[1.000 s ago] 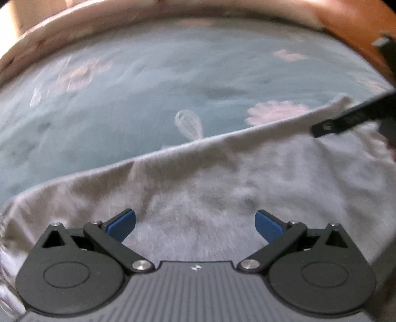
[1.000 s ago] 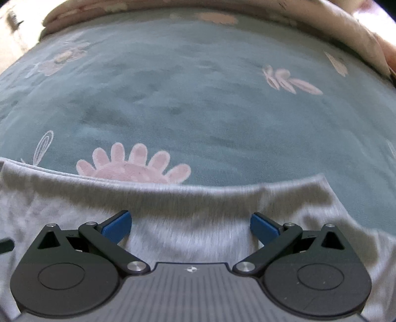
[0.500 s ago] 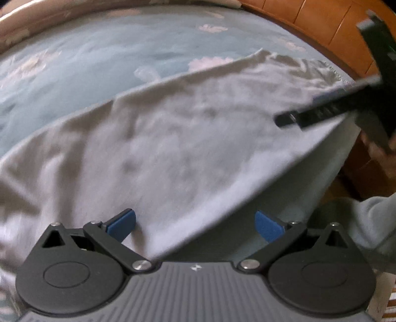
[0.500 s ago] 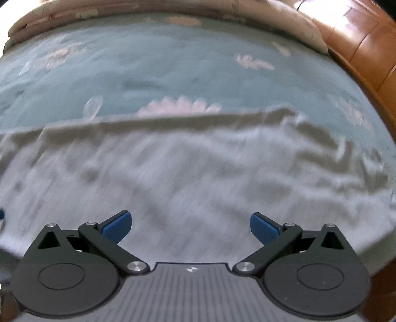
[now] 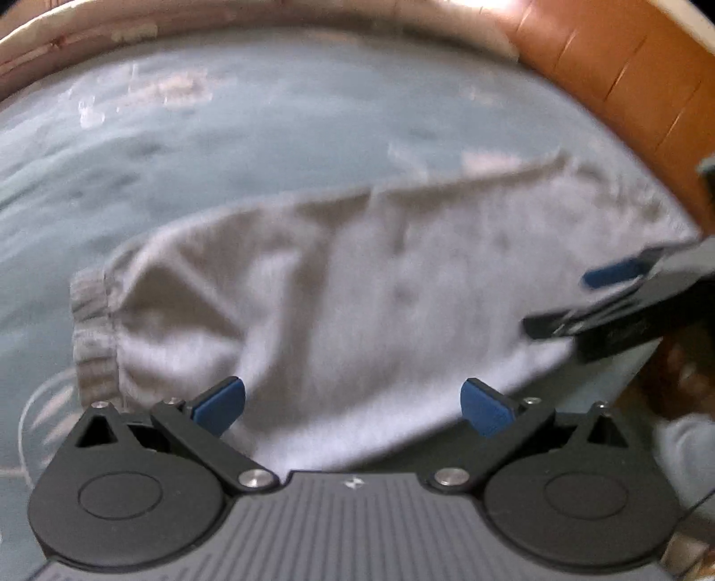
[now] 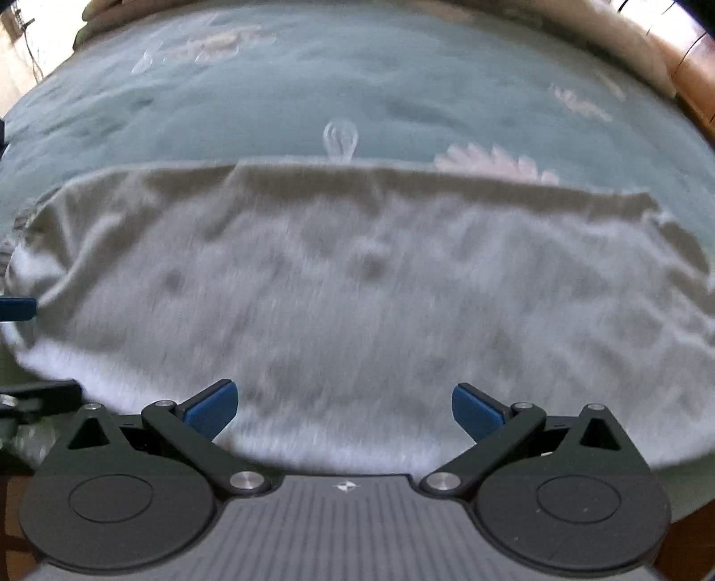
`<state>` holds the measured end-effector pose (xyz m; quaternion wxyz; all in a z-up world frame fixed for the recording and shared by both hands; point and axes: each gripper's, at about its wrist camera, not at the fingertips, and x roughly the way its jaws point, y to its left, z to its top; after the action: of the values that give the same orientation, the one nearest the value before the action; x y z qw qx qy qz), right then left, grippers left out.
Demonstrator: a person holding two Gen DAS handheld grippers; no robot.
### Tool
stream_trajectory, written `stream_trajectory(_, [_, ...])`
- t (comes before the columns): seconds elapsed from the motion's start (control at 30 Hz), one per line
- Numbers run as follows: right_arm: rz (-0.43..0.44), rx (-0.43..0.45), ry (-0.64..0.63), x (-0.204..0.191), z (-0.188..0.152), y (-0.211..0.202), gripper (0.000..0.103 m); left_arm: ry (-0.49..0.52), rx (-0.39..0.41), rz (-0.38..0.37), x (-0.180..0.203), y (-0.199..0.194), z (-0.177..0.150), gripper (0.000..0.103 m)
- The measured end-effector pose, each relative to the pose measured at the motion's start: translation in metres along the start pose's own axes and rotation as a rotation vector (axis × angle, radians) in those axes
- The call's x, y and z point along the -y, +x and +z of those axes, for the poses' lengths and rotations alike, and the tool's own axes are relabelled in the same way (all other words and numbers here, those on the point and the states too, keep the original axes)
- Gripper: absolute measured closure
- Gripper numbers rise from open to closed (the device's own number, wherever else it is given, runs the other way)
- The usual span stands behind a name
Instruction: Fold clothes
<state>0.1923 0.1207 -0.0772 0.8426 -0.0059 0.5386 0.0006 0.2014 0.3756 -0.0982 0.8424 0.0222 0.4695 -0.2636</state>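
A grey garment (image 5: 357, 290) lies flat on the teal flowered bedspread (image 5: 268, 134), with a ribbed cuff (image 5: 91, 339) at its left end. My left gripper (image 5: 353, 404) hovers open over the near edge of the cloth, nothing between its blue pads. In the left wrist view the right gripper's fingers (image 5: 612, 272) reach in over the garment's right end. In the right wrist view the garment (image 6: 357, 290) spreads wide, and my right gripper (image 6: 344, 409) is open above its near edge, empty. Both views are motion-blurred.
A wooden bed frame (image 5: 625, 89) curves along the right side. A pinkish quilt edge (image 5: 134, 27) borders the far side of the bed. A light sleeve (image 5: 683, 447) shows at the lower right. Teal bedspread (image 6: 357, 89) lies beyond the garment.
Both grippers have drawn back from the garment's far edge toward its near edge. The left view has swung left, bringing the ribbed cuff into sight. Both grippers stayed open.
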Motion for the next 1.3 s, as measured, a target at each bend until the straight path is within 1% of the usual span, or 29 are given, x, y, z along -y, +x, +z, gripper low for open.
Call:
stream_trajectory(0.07, [-0.003,-0.006,0.015,0.006,0.006,0.007,0.000,-0.007,0.025,-0.031,0.000,0.005,0.006,0.001])
stream_trajectory(0.13, [-0.021,-0.019,0.029,0.010,0.010,0.015,0.000,-0.011,0.018,-0.036,-0.002,0.018,0.010,0.001])
stream_trajectory(0.17, [-0.027,-0.022,0.038,0.012,0.012,0.019,0.000,-0.019,0.001,-0.032,-0.005,0.026,0.009,0.001])
stream_trajectory(0.23, [-0.033,-0.027,0.060,0.016,0.014,0.023,0.000,-0.031,-0.003,0.021,-0.012,0.032,0.004,0.001])
stream_trajectory(0.27, [-0.030,-0.030,0.072,0.017,0.015,0.024,0.000,-0.028,0.009,0.040,-0.015,0.029,0.002,0.001])
stream_trajectory(0.3, [-0.026,-0.033,0.082,0.019,0.015,0.024,0.000,-0.027,0.004,0.083,-0.019,0.026,0.000,0.001])
stream_trajectory(0.37, [-0.022,-0.032,0.087,0.019,0.014,0.025,0.000,-0.028,-0.033,0.142,-0.026,0.022,-0.003,0.001])
stream_trajectory(0.43, [-0.026,-0.030,0.086,0.017,0.014,0.025,0.000,-0.014,-0.052,0.151,-0.029,0.014,-0.001,0.001])
stream_trajectory(0.47, [-0.028,-0.031,0.087,0.017,0.014,0.026,0.000,-0.002,-0.054,0.168,-0.026,0.011,0.003,0.001])
stream_trajectory(0.5, [-0.030,-0.031,0.090,0.017,0.014,0.026,0.000,0.012,-0.045,0.171,-0.024,0.008,0.009,0.001])
stream_trajectory(0.57, [-0.029,-0.031,0.093,0.016,0.014,0.027,0.000,0.024,0.005,0.134,-0.016,0.005,0.022,0.001])
stream_trajectory(0.67, [-0.026,-0.019,0.088,0.017,0.012,0.027,0.000,-0.007,0.057,0.083,-0.010,0.015,0.040,0.001])
stream_trajectory(0.73, [-0.024,-0.010,0.085,0.017,0.011,0.028,0.000,-0.050,0.060,0.084,-0.012,0.032,0.048,0.001])
stream_trajectory(0.8, [-0.023,-0.001,0.082,0.017,0.010,0.028,0.000,-0.097,0.053,0.110,-0.019,0.045,0.049,0.001])
stream_trajectory(0.83, [-0.023,0.004,0.081,0.017,0.009,0.028,0.000,-0.125,0.038,0.139,-0.025,0.050,0.049,0.001])
stream_trajectory(0.93, [-0.021,0.018,0.077,0.017,0.007,0.028,0.000,-0.188,0.015,0.208,-0.046,0.050,0.041,0.001])
stream_trajectory(1.03, [-0.020,0.036,0.071,0.017,0.004,0.028,0.000,-0.187,-0.002,0.207,-0.051,0.040,0.037,0.001])
stream_trajectory(1.1, [-0.020,0.047,0.070,0.017,0.003,0.028,0.000,-0.170,-0.012,0.215,-0.044,0.032,0.041,0.001])
stream_trajectory(1.17, [-0.021,0.048,0.070,0.017,0.003,0.028,0.000,-0.174,0.004,0.179,-0.037,0.024,0.044,0.001])
stream_trajectory(1.23, [-0.019,0.043,0.069,0.017,0.004,0.028,0.000,-0.185,0.013,0.116,-0.026,0.019,0.044,0.001])
stream_trajectory(1.3, [-0.018,0.041,0.069,0.018,0.004,0.028,0.000,-0.181,0.002,0.071,-0.017,0.023,0.042,0.001])
